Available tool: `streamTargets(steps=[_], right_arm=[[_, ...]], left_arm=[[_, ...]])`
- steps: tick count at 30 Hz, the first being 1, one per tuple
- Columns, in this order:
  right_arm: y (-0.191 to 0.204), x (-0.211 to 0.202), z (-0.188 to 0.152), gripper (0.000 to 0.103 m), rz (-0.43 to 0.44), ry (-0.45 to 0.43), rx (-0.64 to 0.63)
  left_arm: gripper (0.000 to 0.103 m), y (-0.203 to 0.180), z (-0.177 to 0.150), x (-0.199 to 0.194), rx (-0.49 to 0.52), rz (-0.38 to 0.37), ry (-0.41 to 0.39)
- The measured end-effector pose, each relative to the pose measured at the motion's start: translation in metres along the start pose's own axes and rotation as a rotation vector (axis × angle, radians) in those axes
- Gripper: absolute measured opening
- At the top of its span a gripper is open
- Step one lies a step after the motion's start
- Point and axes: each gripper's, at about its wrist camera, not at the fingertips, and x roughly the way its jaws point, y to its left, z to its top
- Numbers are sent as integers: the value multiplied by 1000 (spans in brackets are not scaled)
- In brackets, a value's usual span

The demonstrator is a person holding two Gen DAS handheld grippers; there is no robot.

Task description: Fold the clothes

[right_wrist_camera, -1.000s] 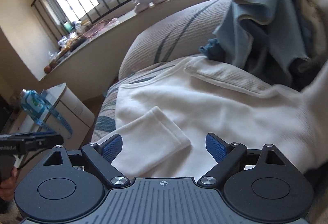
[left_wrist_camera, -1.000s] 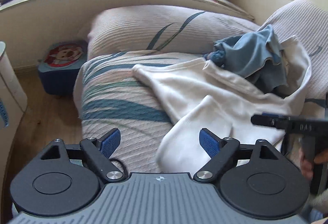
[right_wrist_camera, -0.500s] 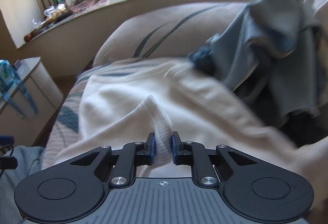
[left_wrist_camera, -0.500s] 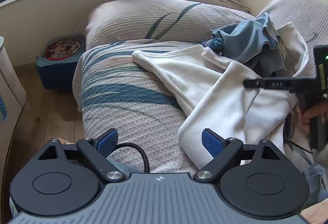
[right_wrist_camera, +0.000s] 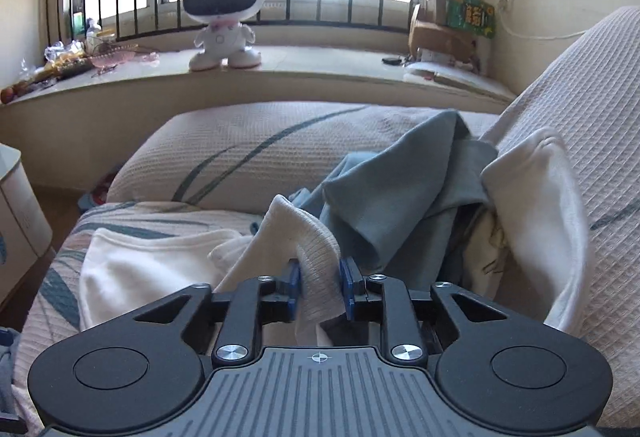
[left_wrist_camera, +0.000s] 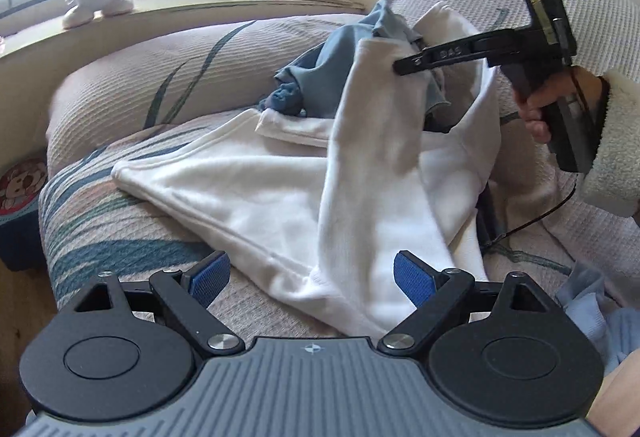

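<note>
Sleeve cuff of the white fleece sweatshirt (right_wrist_camera: 316, 253) sits between the blue pads of the right hand-held gripper (right_wrist_camera: 319, 283); its jaws are narrow and opening at this moment, with the ribbed cuff filling the gap and the pads touching it on both sides. From the left wrist view that same right hand-held gripper (left_wrist_camera: 404, 68) is raised above the sofa, and the sleeve hangs from it in a long taut strip down to the body of the garment. Left hand-held gripper (left_wrist_camera: 312, 277) stands wide, nothing pressed between its pads; the lower hem corner of the sweatshirt lies just ahead of them. Sweatshirt body is spread on the beige ribbed sofa cover with teal leaf stripes (left_wrist_camera: 120, 237), one corner drawn out toward the seat's left edge. Crumpled grey-blue garment (right_wrist_camera: 400, 197) is heaped just behind the lifted sleeve, against the backrest, part of the white garment draped over it. White toy robot with a dark visor (right_wrist_camera: 224, 25) stands on the windowsill (right_wrist_camera: 320, 69) beyond. Sweatshirt fabric looks soft, thick, creased along the sleeve.
</note>
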Motion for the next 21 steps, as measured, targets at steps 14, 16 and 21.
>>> streamTargets(steps=[14, 16, 21], right_arm=[[42, -61, -103, 76, 468, 310, 114], [62, -64, -119, 76, 525, 363, 91], [96, -36, -141, 56, 539, 415, 95]], left_arm=[[86, 8, 22, 57, 243, -43, 85], [75, 2, 24, 68, 335, 8, 114], [27, 14, 16, 101, 331, 173, 274]])
